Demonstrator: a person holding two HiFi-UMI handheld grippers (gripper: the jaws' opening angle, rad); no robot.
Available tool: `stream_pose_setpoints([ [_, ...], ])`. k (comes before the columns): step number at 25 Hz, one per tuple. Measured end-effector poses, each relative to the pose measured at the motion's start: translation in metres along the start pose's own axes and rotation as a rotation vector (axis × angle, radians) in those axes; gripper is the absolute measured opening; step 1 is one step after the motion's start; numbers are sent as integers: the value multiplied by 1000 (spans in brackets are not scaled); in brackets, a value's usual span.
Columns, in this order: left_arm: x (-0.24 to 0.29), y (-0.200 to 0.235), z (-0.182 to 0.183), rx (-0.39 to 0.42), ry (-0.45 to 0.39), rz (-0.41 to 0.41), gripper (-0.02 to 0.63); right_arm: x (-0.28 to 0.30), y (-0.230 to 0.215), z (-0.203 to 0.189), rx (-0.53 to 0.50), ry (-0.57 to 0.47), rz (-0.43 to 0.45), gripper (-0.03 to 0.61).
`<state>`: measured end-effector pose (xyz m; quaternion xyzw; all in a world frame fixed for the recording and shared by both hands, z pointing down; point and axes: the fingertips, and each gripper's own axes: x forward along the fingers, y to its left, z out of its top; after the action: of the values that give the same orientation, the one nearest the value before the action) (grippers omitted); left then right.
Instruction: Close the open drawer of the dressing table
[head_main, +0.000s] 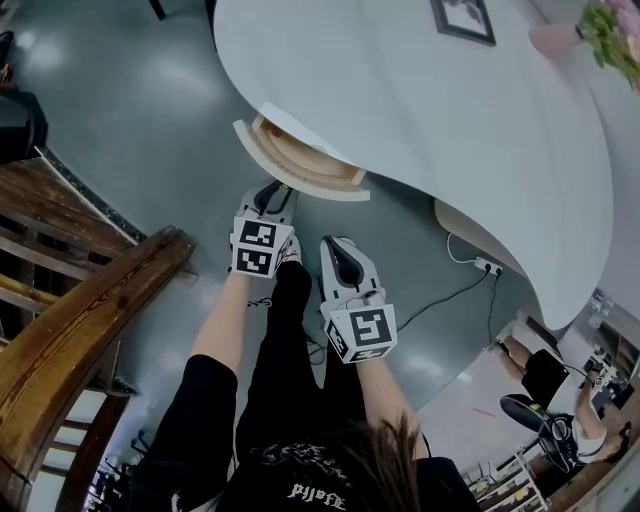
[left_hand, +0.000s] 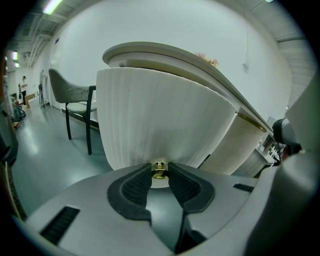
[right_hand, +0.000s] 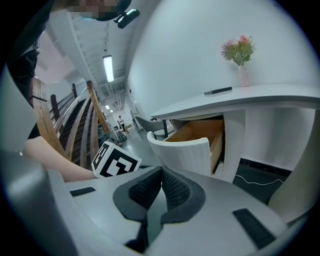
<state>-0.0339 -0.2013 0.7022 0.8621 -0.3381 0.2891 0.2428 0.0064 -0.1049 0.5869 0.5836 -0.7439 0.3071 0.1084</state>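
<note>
Head view first: the drawer (head_main: 300, 165) was pulled out from under the white dressing table (head_main: 450, 110), its curved front facing the person. The left gripper (head_main: 272, 190) was right up at that front, and the right gripper (head_main: 334, 244) hung back a bit, beside it and nearer the person's body. In the left gripper view the ribbed white drawer front filled most of the frame, and the jaws had a little brass knob (left_hand: 159, 169) pinched between their tips, one pad on each side. In the right gripper view that gripper's jaws were pressed together with nothing in them. You could see the wooden inside of the drawer sticking out under the tabletop, and a vase of pink flowers (right_hand: 240, 55) up top.
</note>
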Motion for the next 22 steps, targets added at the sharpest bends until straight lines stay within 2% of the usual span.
stream_pose_setpoints([
  [22, 21, 1, 22, -12, -58, 12, 118, 21, -33, -5, 35, -9, -51, 26],
])
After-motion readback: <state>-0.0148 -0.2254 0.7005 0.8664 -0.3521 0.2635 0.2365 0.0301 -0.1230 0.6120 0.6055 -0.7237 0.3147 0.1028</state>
